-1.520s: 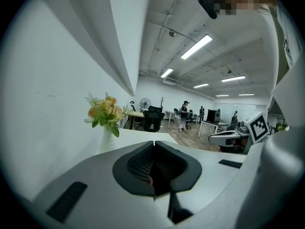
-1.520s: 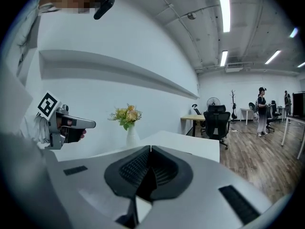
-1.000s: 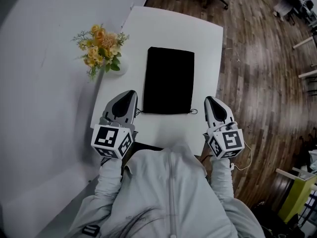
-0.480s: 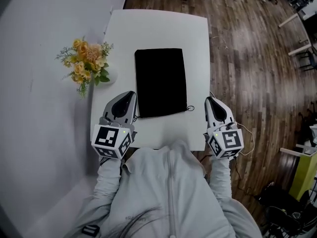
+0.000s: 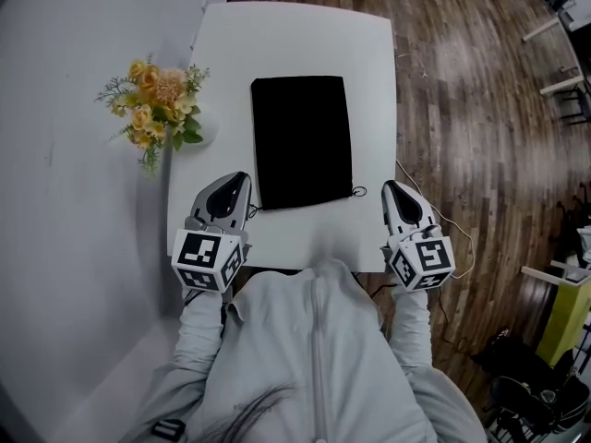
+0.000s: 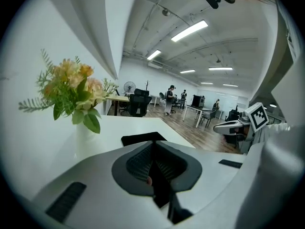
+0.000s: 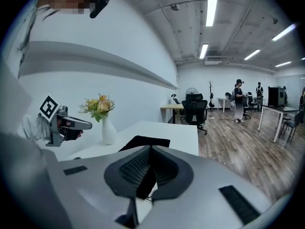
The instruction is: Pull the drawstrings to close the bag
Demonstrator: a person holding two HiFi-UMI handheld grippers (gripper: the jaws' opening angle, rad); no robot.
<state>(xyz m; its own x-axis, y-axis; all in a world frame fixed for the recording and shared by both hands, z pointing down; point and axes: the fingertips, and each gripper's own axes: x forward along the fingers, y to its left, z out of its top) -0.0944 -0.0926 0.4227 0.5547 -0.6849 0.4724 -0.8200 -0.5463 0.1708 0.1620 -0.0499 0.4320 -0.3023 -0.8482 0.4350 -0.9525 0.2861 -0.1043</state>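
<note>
Left tongs, right tongs: both clenched, nothing gripped. Black bag laid flat on counter between tips, long axis directed away from person. Left cord seen just beside left tongs; right loop slightly farther from right tongs.

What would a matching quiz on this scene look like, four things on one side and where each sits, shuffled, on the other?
Things:
1. black bag
2. flowers in a vase
3. left gripper
4. right gripper

Places, as the head view shows them:
A. beside the bag's near right corner
B. lying flat in the middle of the white table
C. at the table's left edge, by the wall
D. beside the bag's near left corner

Pairs: 1-B, 2-C, 3-D, 4-A
</note>
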